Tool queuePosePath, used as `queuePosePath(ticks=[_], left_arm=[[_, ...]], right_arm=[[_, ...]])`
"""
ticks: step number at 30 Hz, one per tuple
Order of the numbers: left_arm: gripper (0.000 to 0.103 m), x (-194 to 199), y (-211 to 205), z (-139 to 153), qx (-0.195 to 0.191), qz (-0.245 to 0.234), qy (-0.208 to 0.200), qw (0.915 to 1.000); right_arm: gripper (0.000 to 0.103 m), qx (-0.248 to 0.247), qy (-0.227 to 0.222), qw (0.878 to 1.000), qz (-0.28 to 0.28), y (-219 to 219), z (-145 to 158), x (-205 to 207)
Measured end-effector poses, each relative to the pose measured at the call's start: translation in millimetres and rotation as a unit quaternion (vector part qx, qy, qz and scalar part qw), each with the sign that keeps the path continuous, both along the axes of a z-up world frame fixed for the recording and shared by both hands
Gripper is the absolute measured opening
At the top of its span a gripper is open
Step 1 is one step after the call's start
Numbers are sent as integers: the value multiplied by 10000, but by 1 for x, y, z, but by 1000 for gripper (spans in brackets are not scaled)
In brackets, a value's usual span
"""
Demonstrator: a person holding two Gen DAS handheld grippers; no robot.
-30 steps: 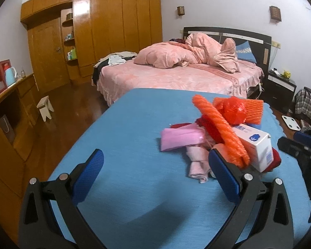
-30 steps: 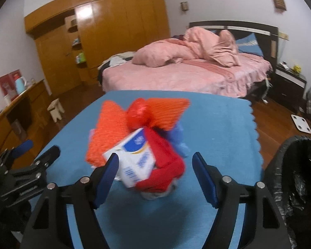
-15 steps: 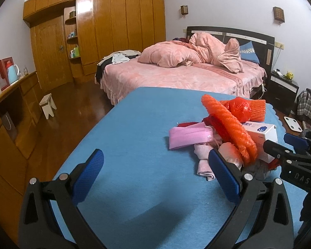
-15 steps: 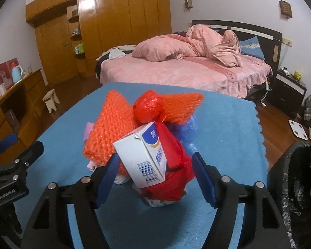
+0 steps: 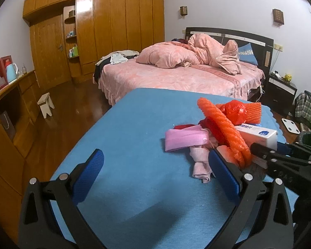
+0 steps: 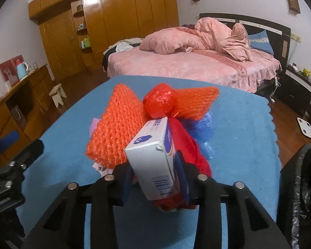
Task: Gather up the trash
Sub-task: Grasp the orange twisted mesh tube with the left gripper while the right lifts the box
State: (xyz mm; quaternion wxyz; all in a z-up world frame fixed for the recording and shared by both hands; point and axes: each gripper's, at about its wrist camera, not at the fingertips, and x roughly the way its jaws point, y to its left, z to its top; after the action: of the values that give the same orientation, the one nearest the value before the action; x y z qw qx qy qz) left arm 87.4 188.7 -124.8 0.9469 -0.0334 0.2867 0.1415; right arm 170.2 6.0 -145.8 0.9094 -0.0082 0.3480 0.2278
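Right wrist view: the right gripper (image 6: 155, 183) has its blue-padded jaws closed on the near end of a white cardboard box with blue print and a barcode (image 6: 153, 161), which lies tilted on the heap.
Trash heap: it sits toward the right of the blue cloth-covered table (image 6: 238, 124); the box rests against an orange foam fruit net (image 6: 116, 128), a crumpled red plastic wrapper (image 6: 161, 103) and a red bag (image 6: 186, 143), with blue plastic film (image 6: 205, 126) behind.
Left wrist view: the left gripper (image 5: 155, 175) hangs with jaws spread wide and nothing between them, near the left side of the heap, where a pink folded band (image 5: 186, 139) and a pale pink rag (image 5: 201, 166) lie.
Destination: a black-lined waste bin (image 6: 300, 186) stands just right of the table's near edge.
Step in hand (judged): lifting the box clear.
Technique: raise it straight up so the net and the red bag slide off, then swing right over the bin's mouth before letting go.
Risk: the red bag, pressed against the right jaw, may drag along.
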Motion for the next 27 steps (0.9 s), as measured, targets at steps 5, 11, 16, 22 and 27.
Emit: queuePosePath(ticks=[5,11,16,22,27], left_arm=[[89,2,-9,3,-135,-236,-14,9996],[79,10,-27,3,-356,-591,12,9976],[75,23,-48,3,-462,-858,36,9952],[35,52,-69,-6,-505,-1190,312,9911],[14,56,-77,-12,-451,-1281,331,9902]], right_arm=[[33,352,-5,9993,100,-21,14,-11],[32,739,-73,9972,11,-53,31,-28],[32,820,-166,9964,-159,-75,42,-33],[32,643,-243,9971,-320,-83,43,-32],[32,577,-234,9974,-351,-87,38,-33]])
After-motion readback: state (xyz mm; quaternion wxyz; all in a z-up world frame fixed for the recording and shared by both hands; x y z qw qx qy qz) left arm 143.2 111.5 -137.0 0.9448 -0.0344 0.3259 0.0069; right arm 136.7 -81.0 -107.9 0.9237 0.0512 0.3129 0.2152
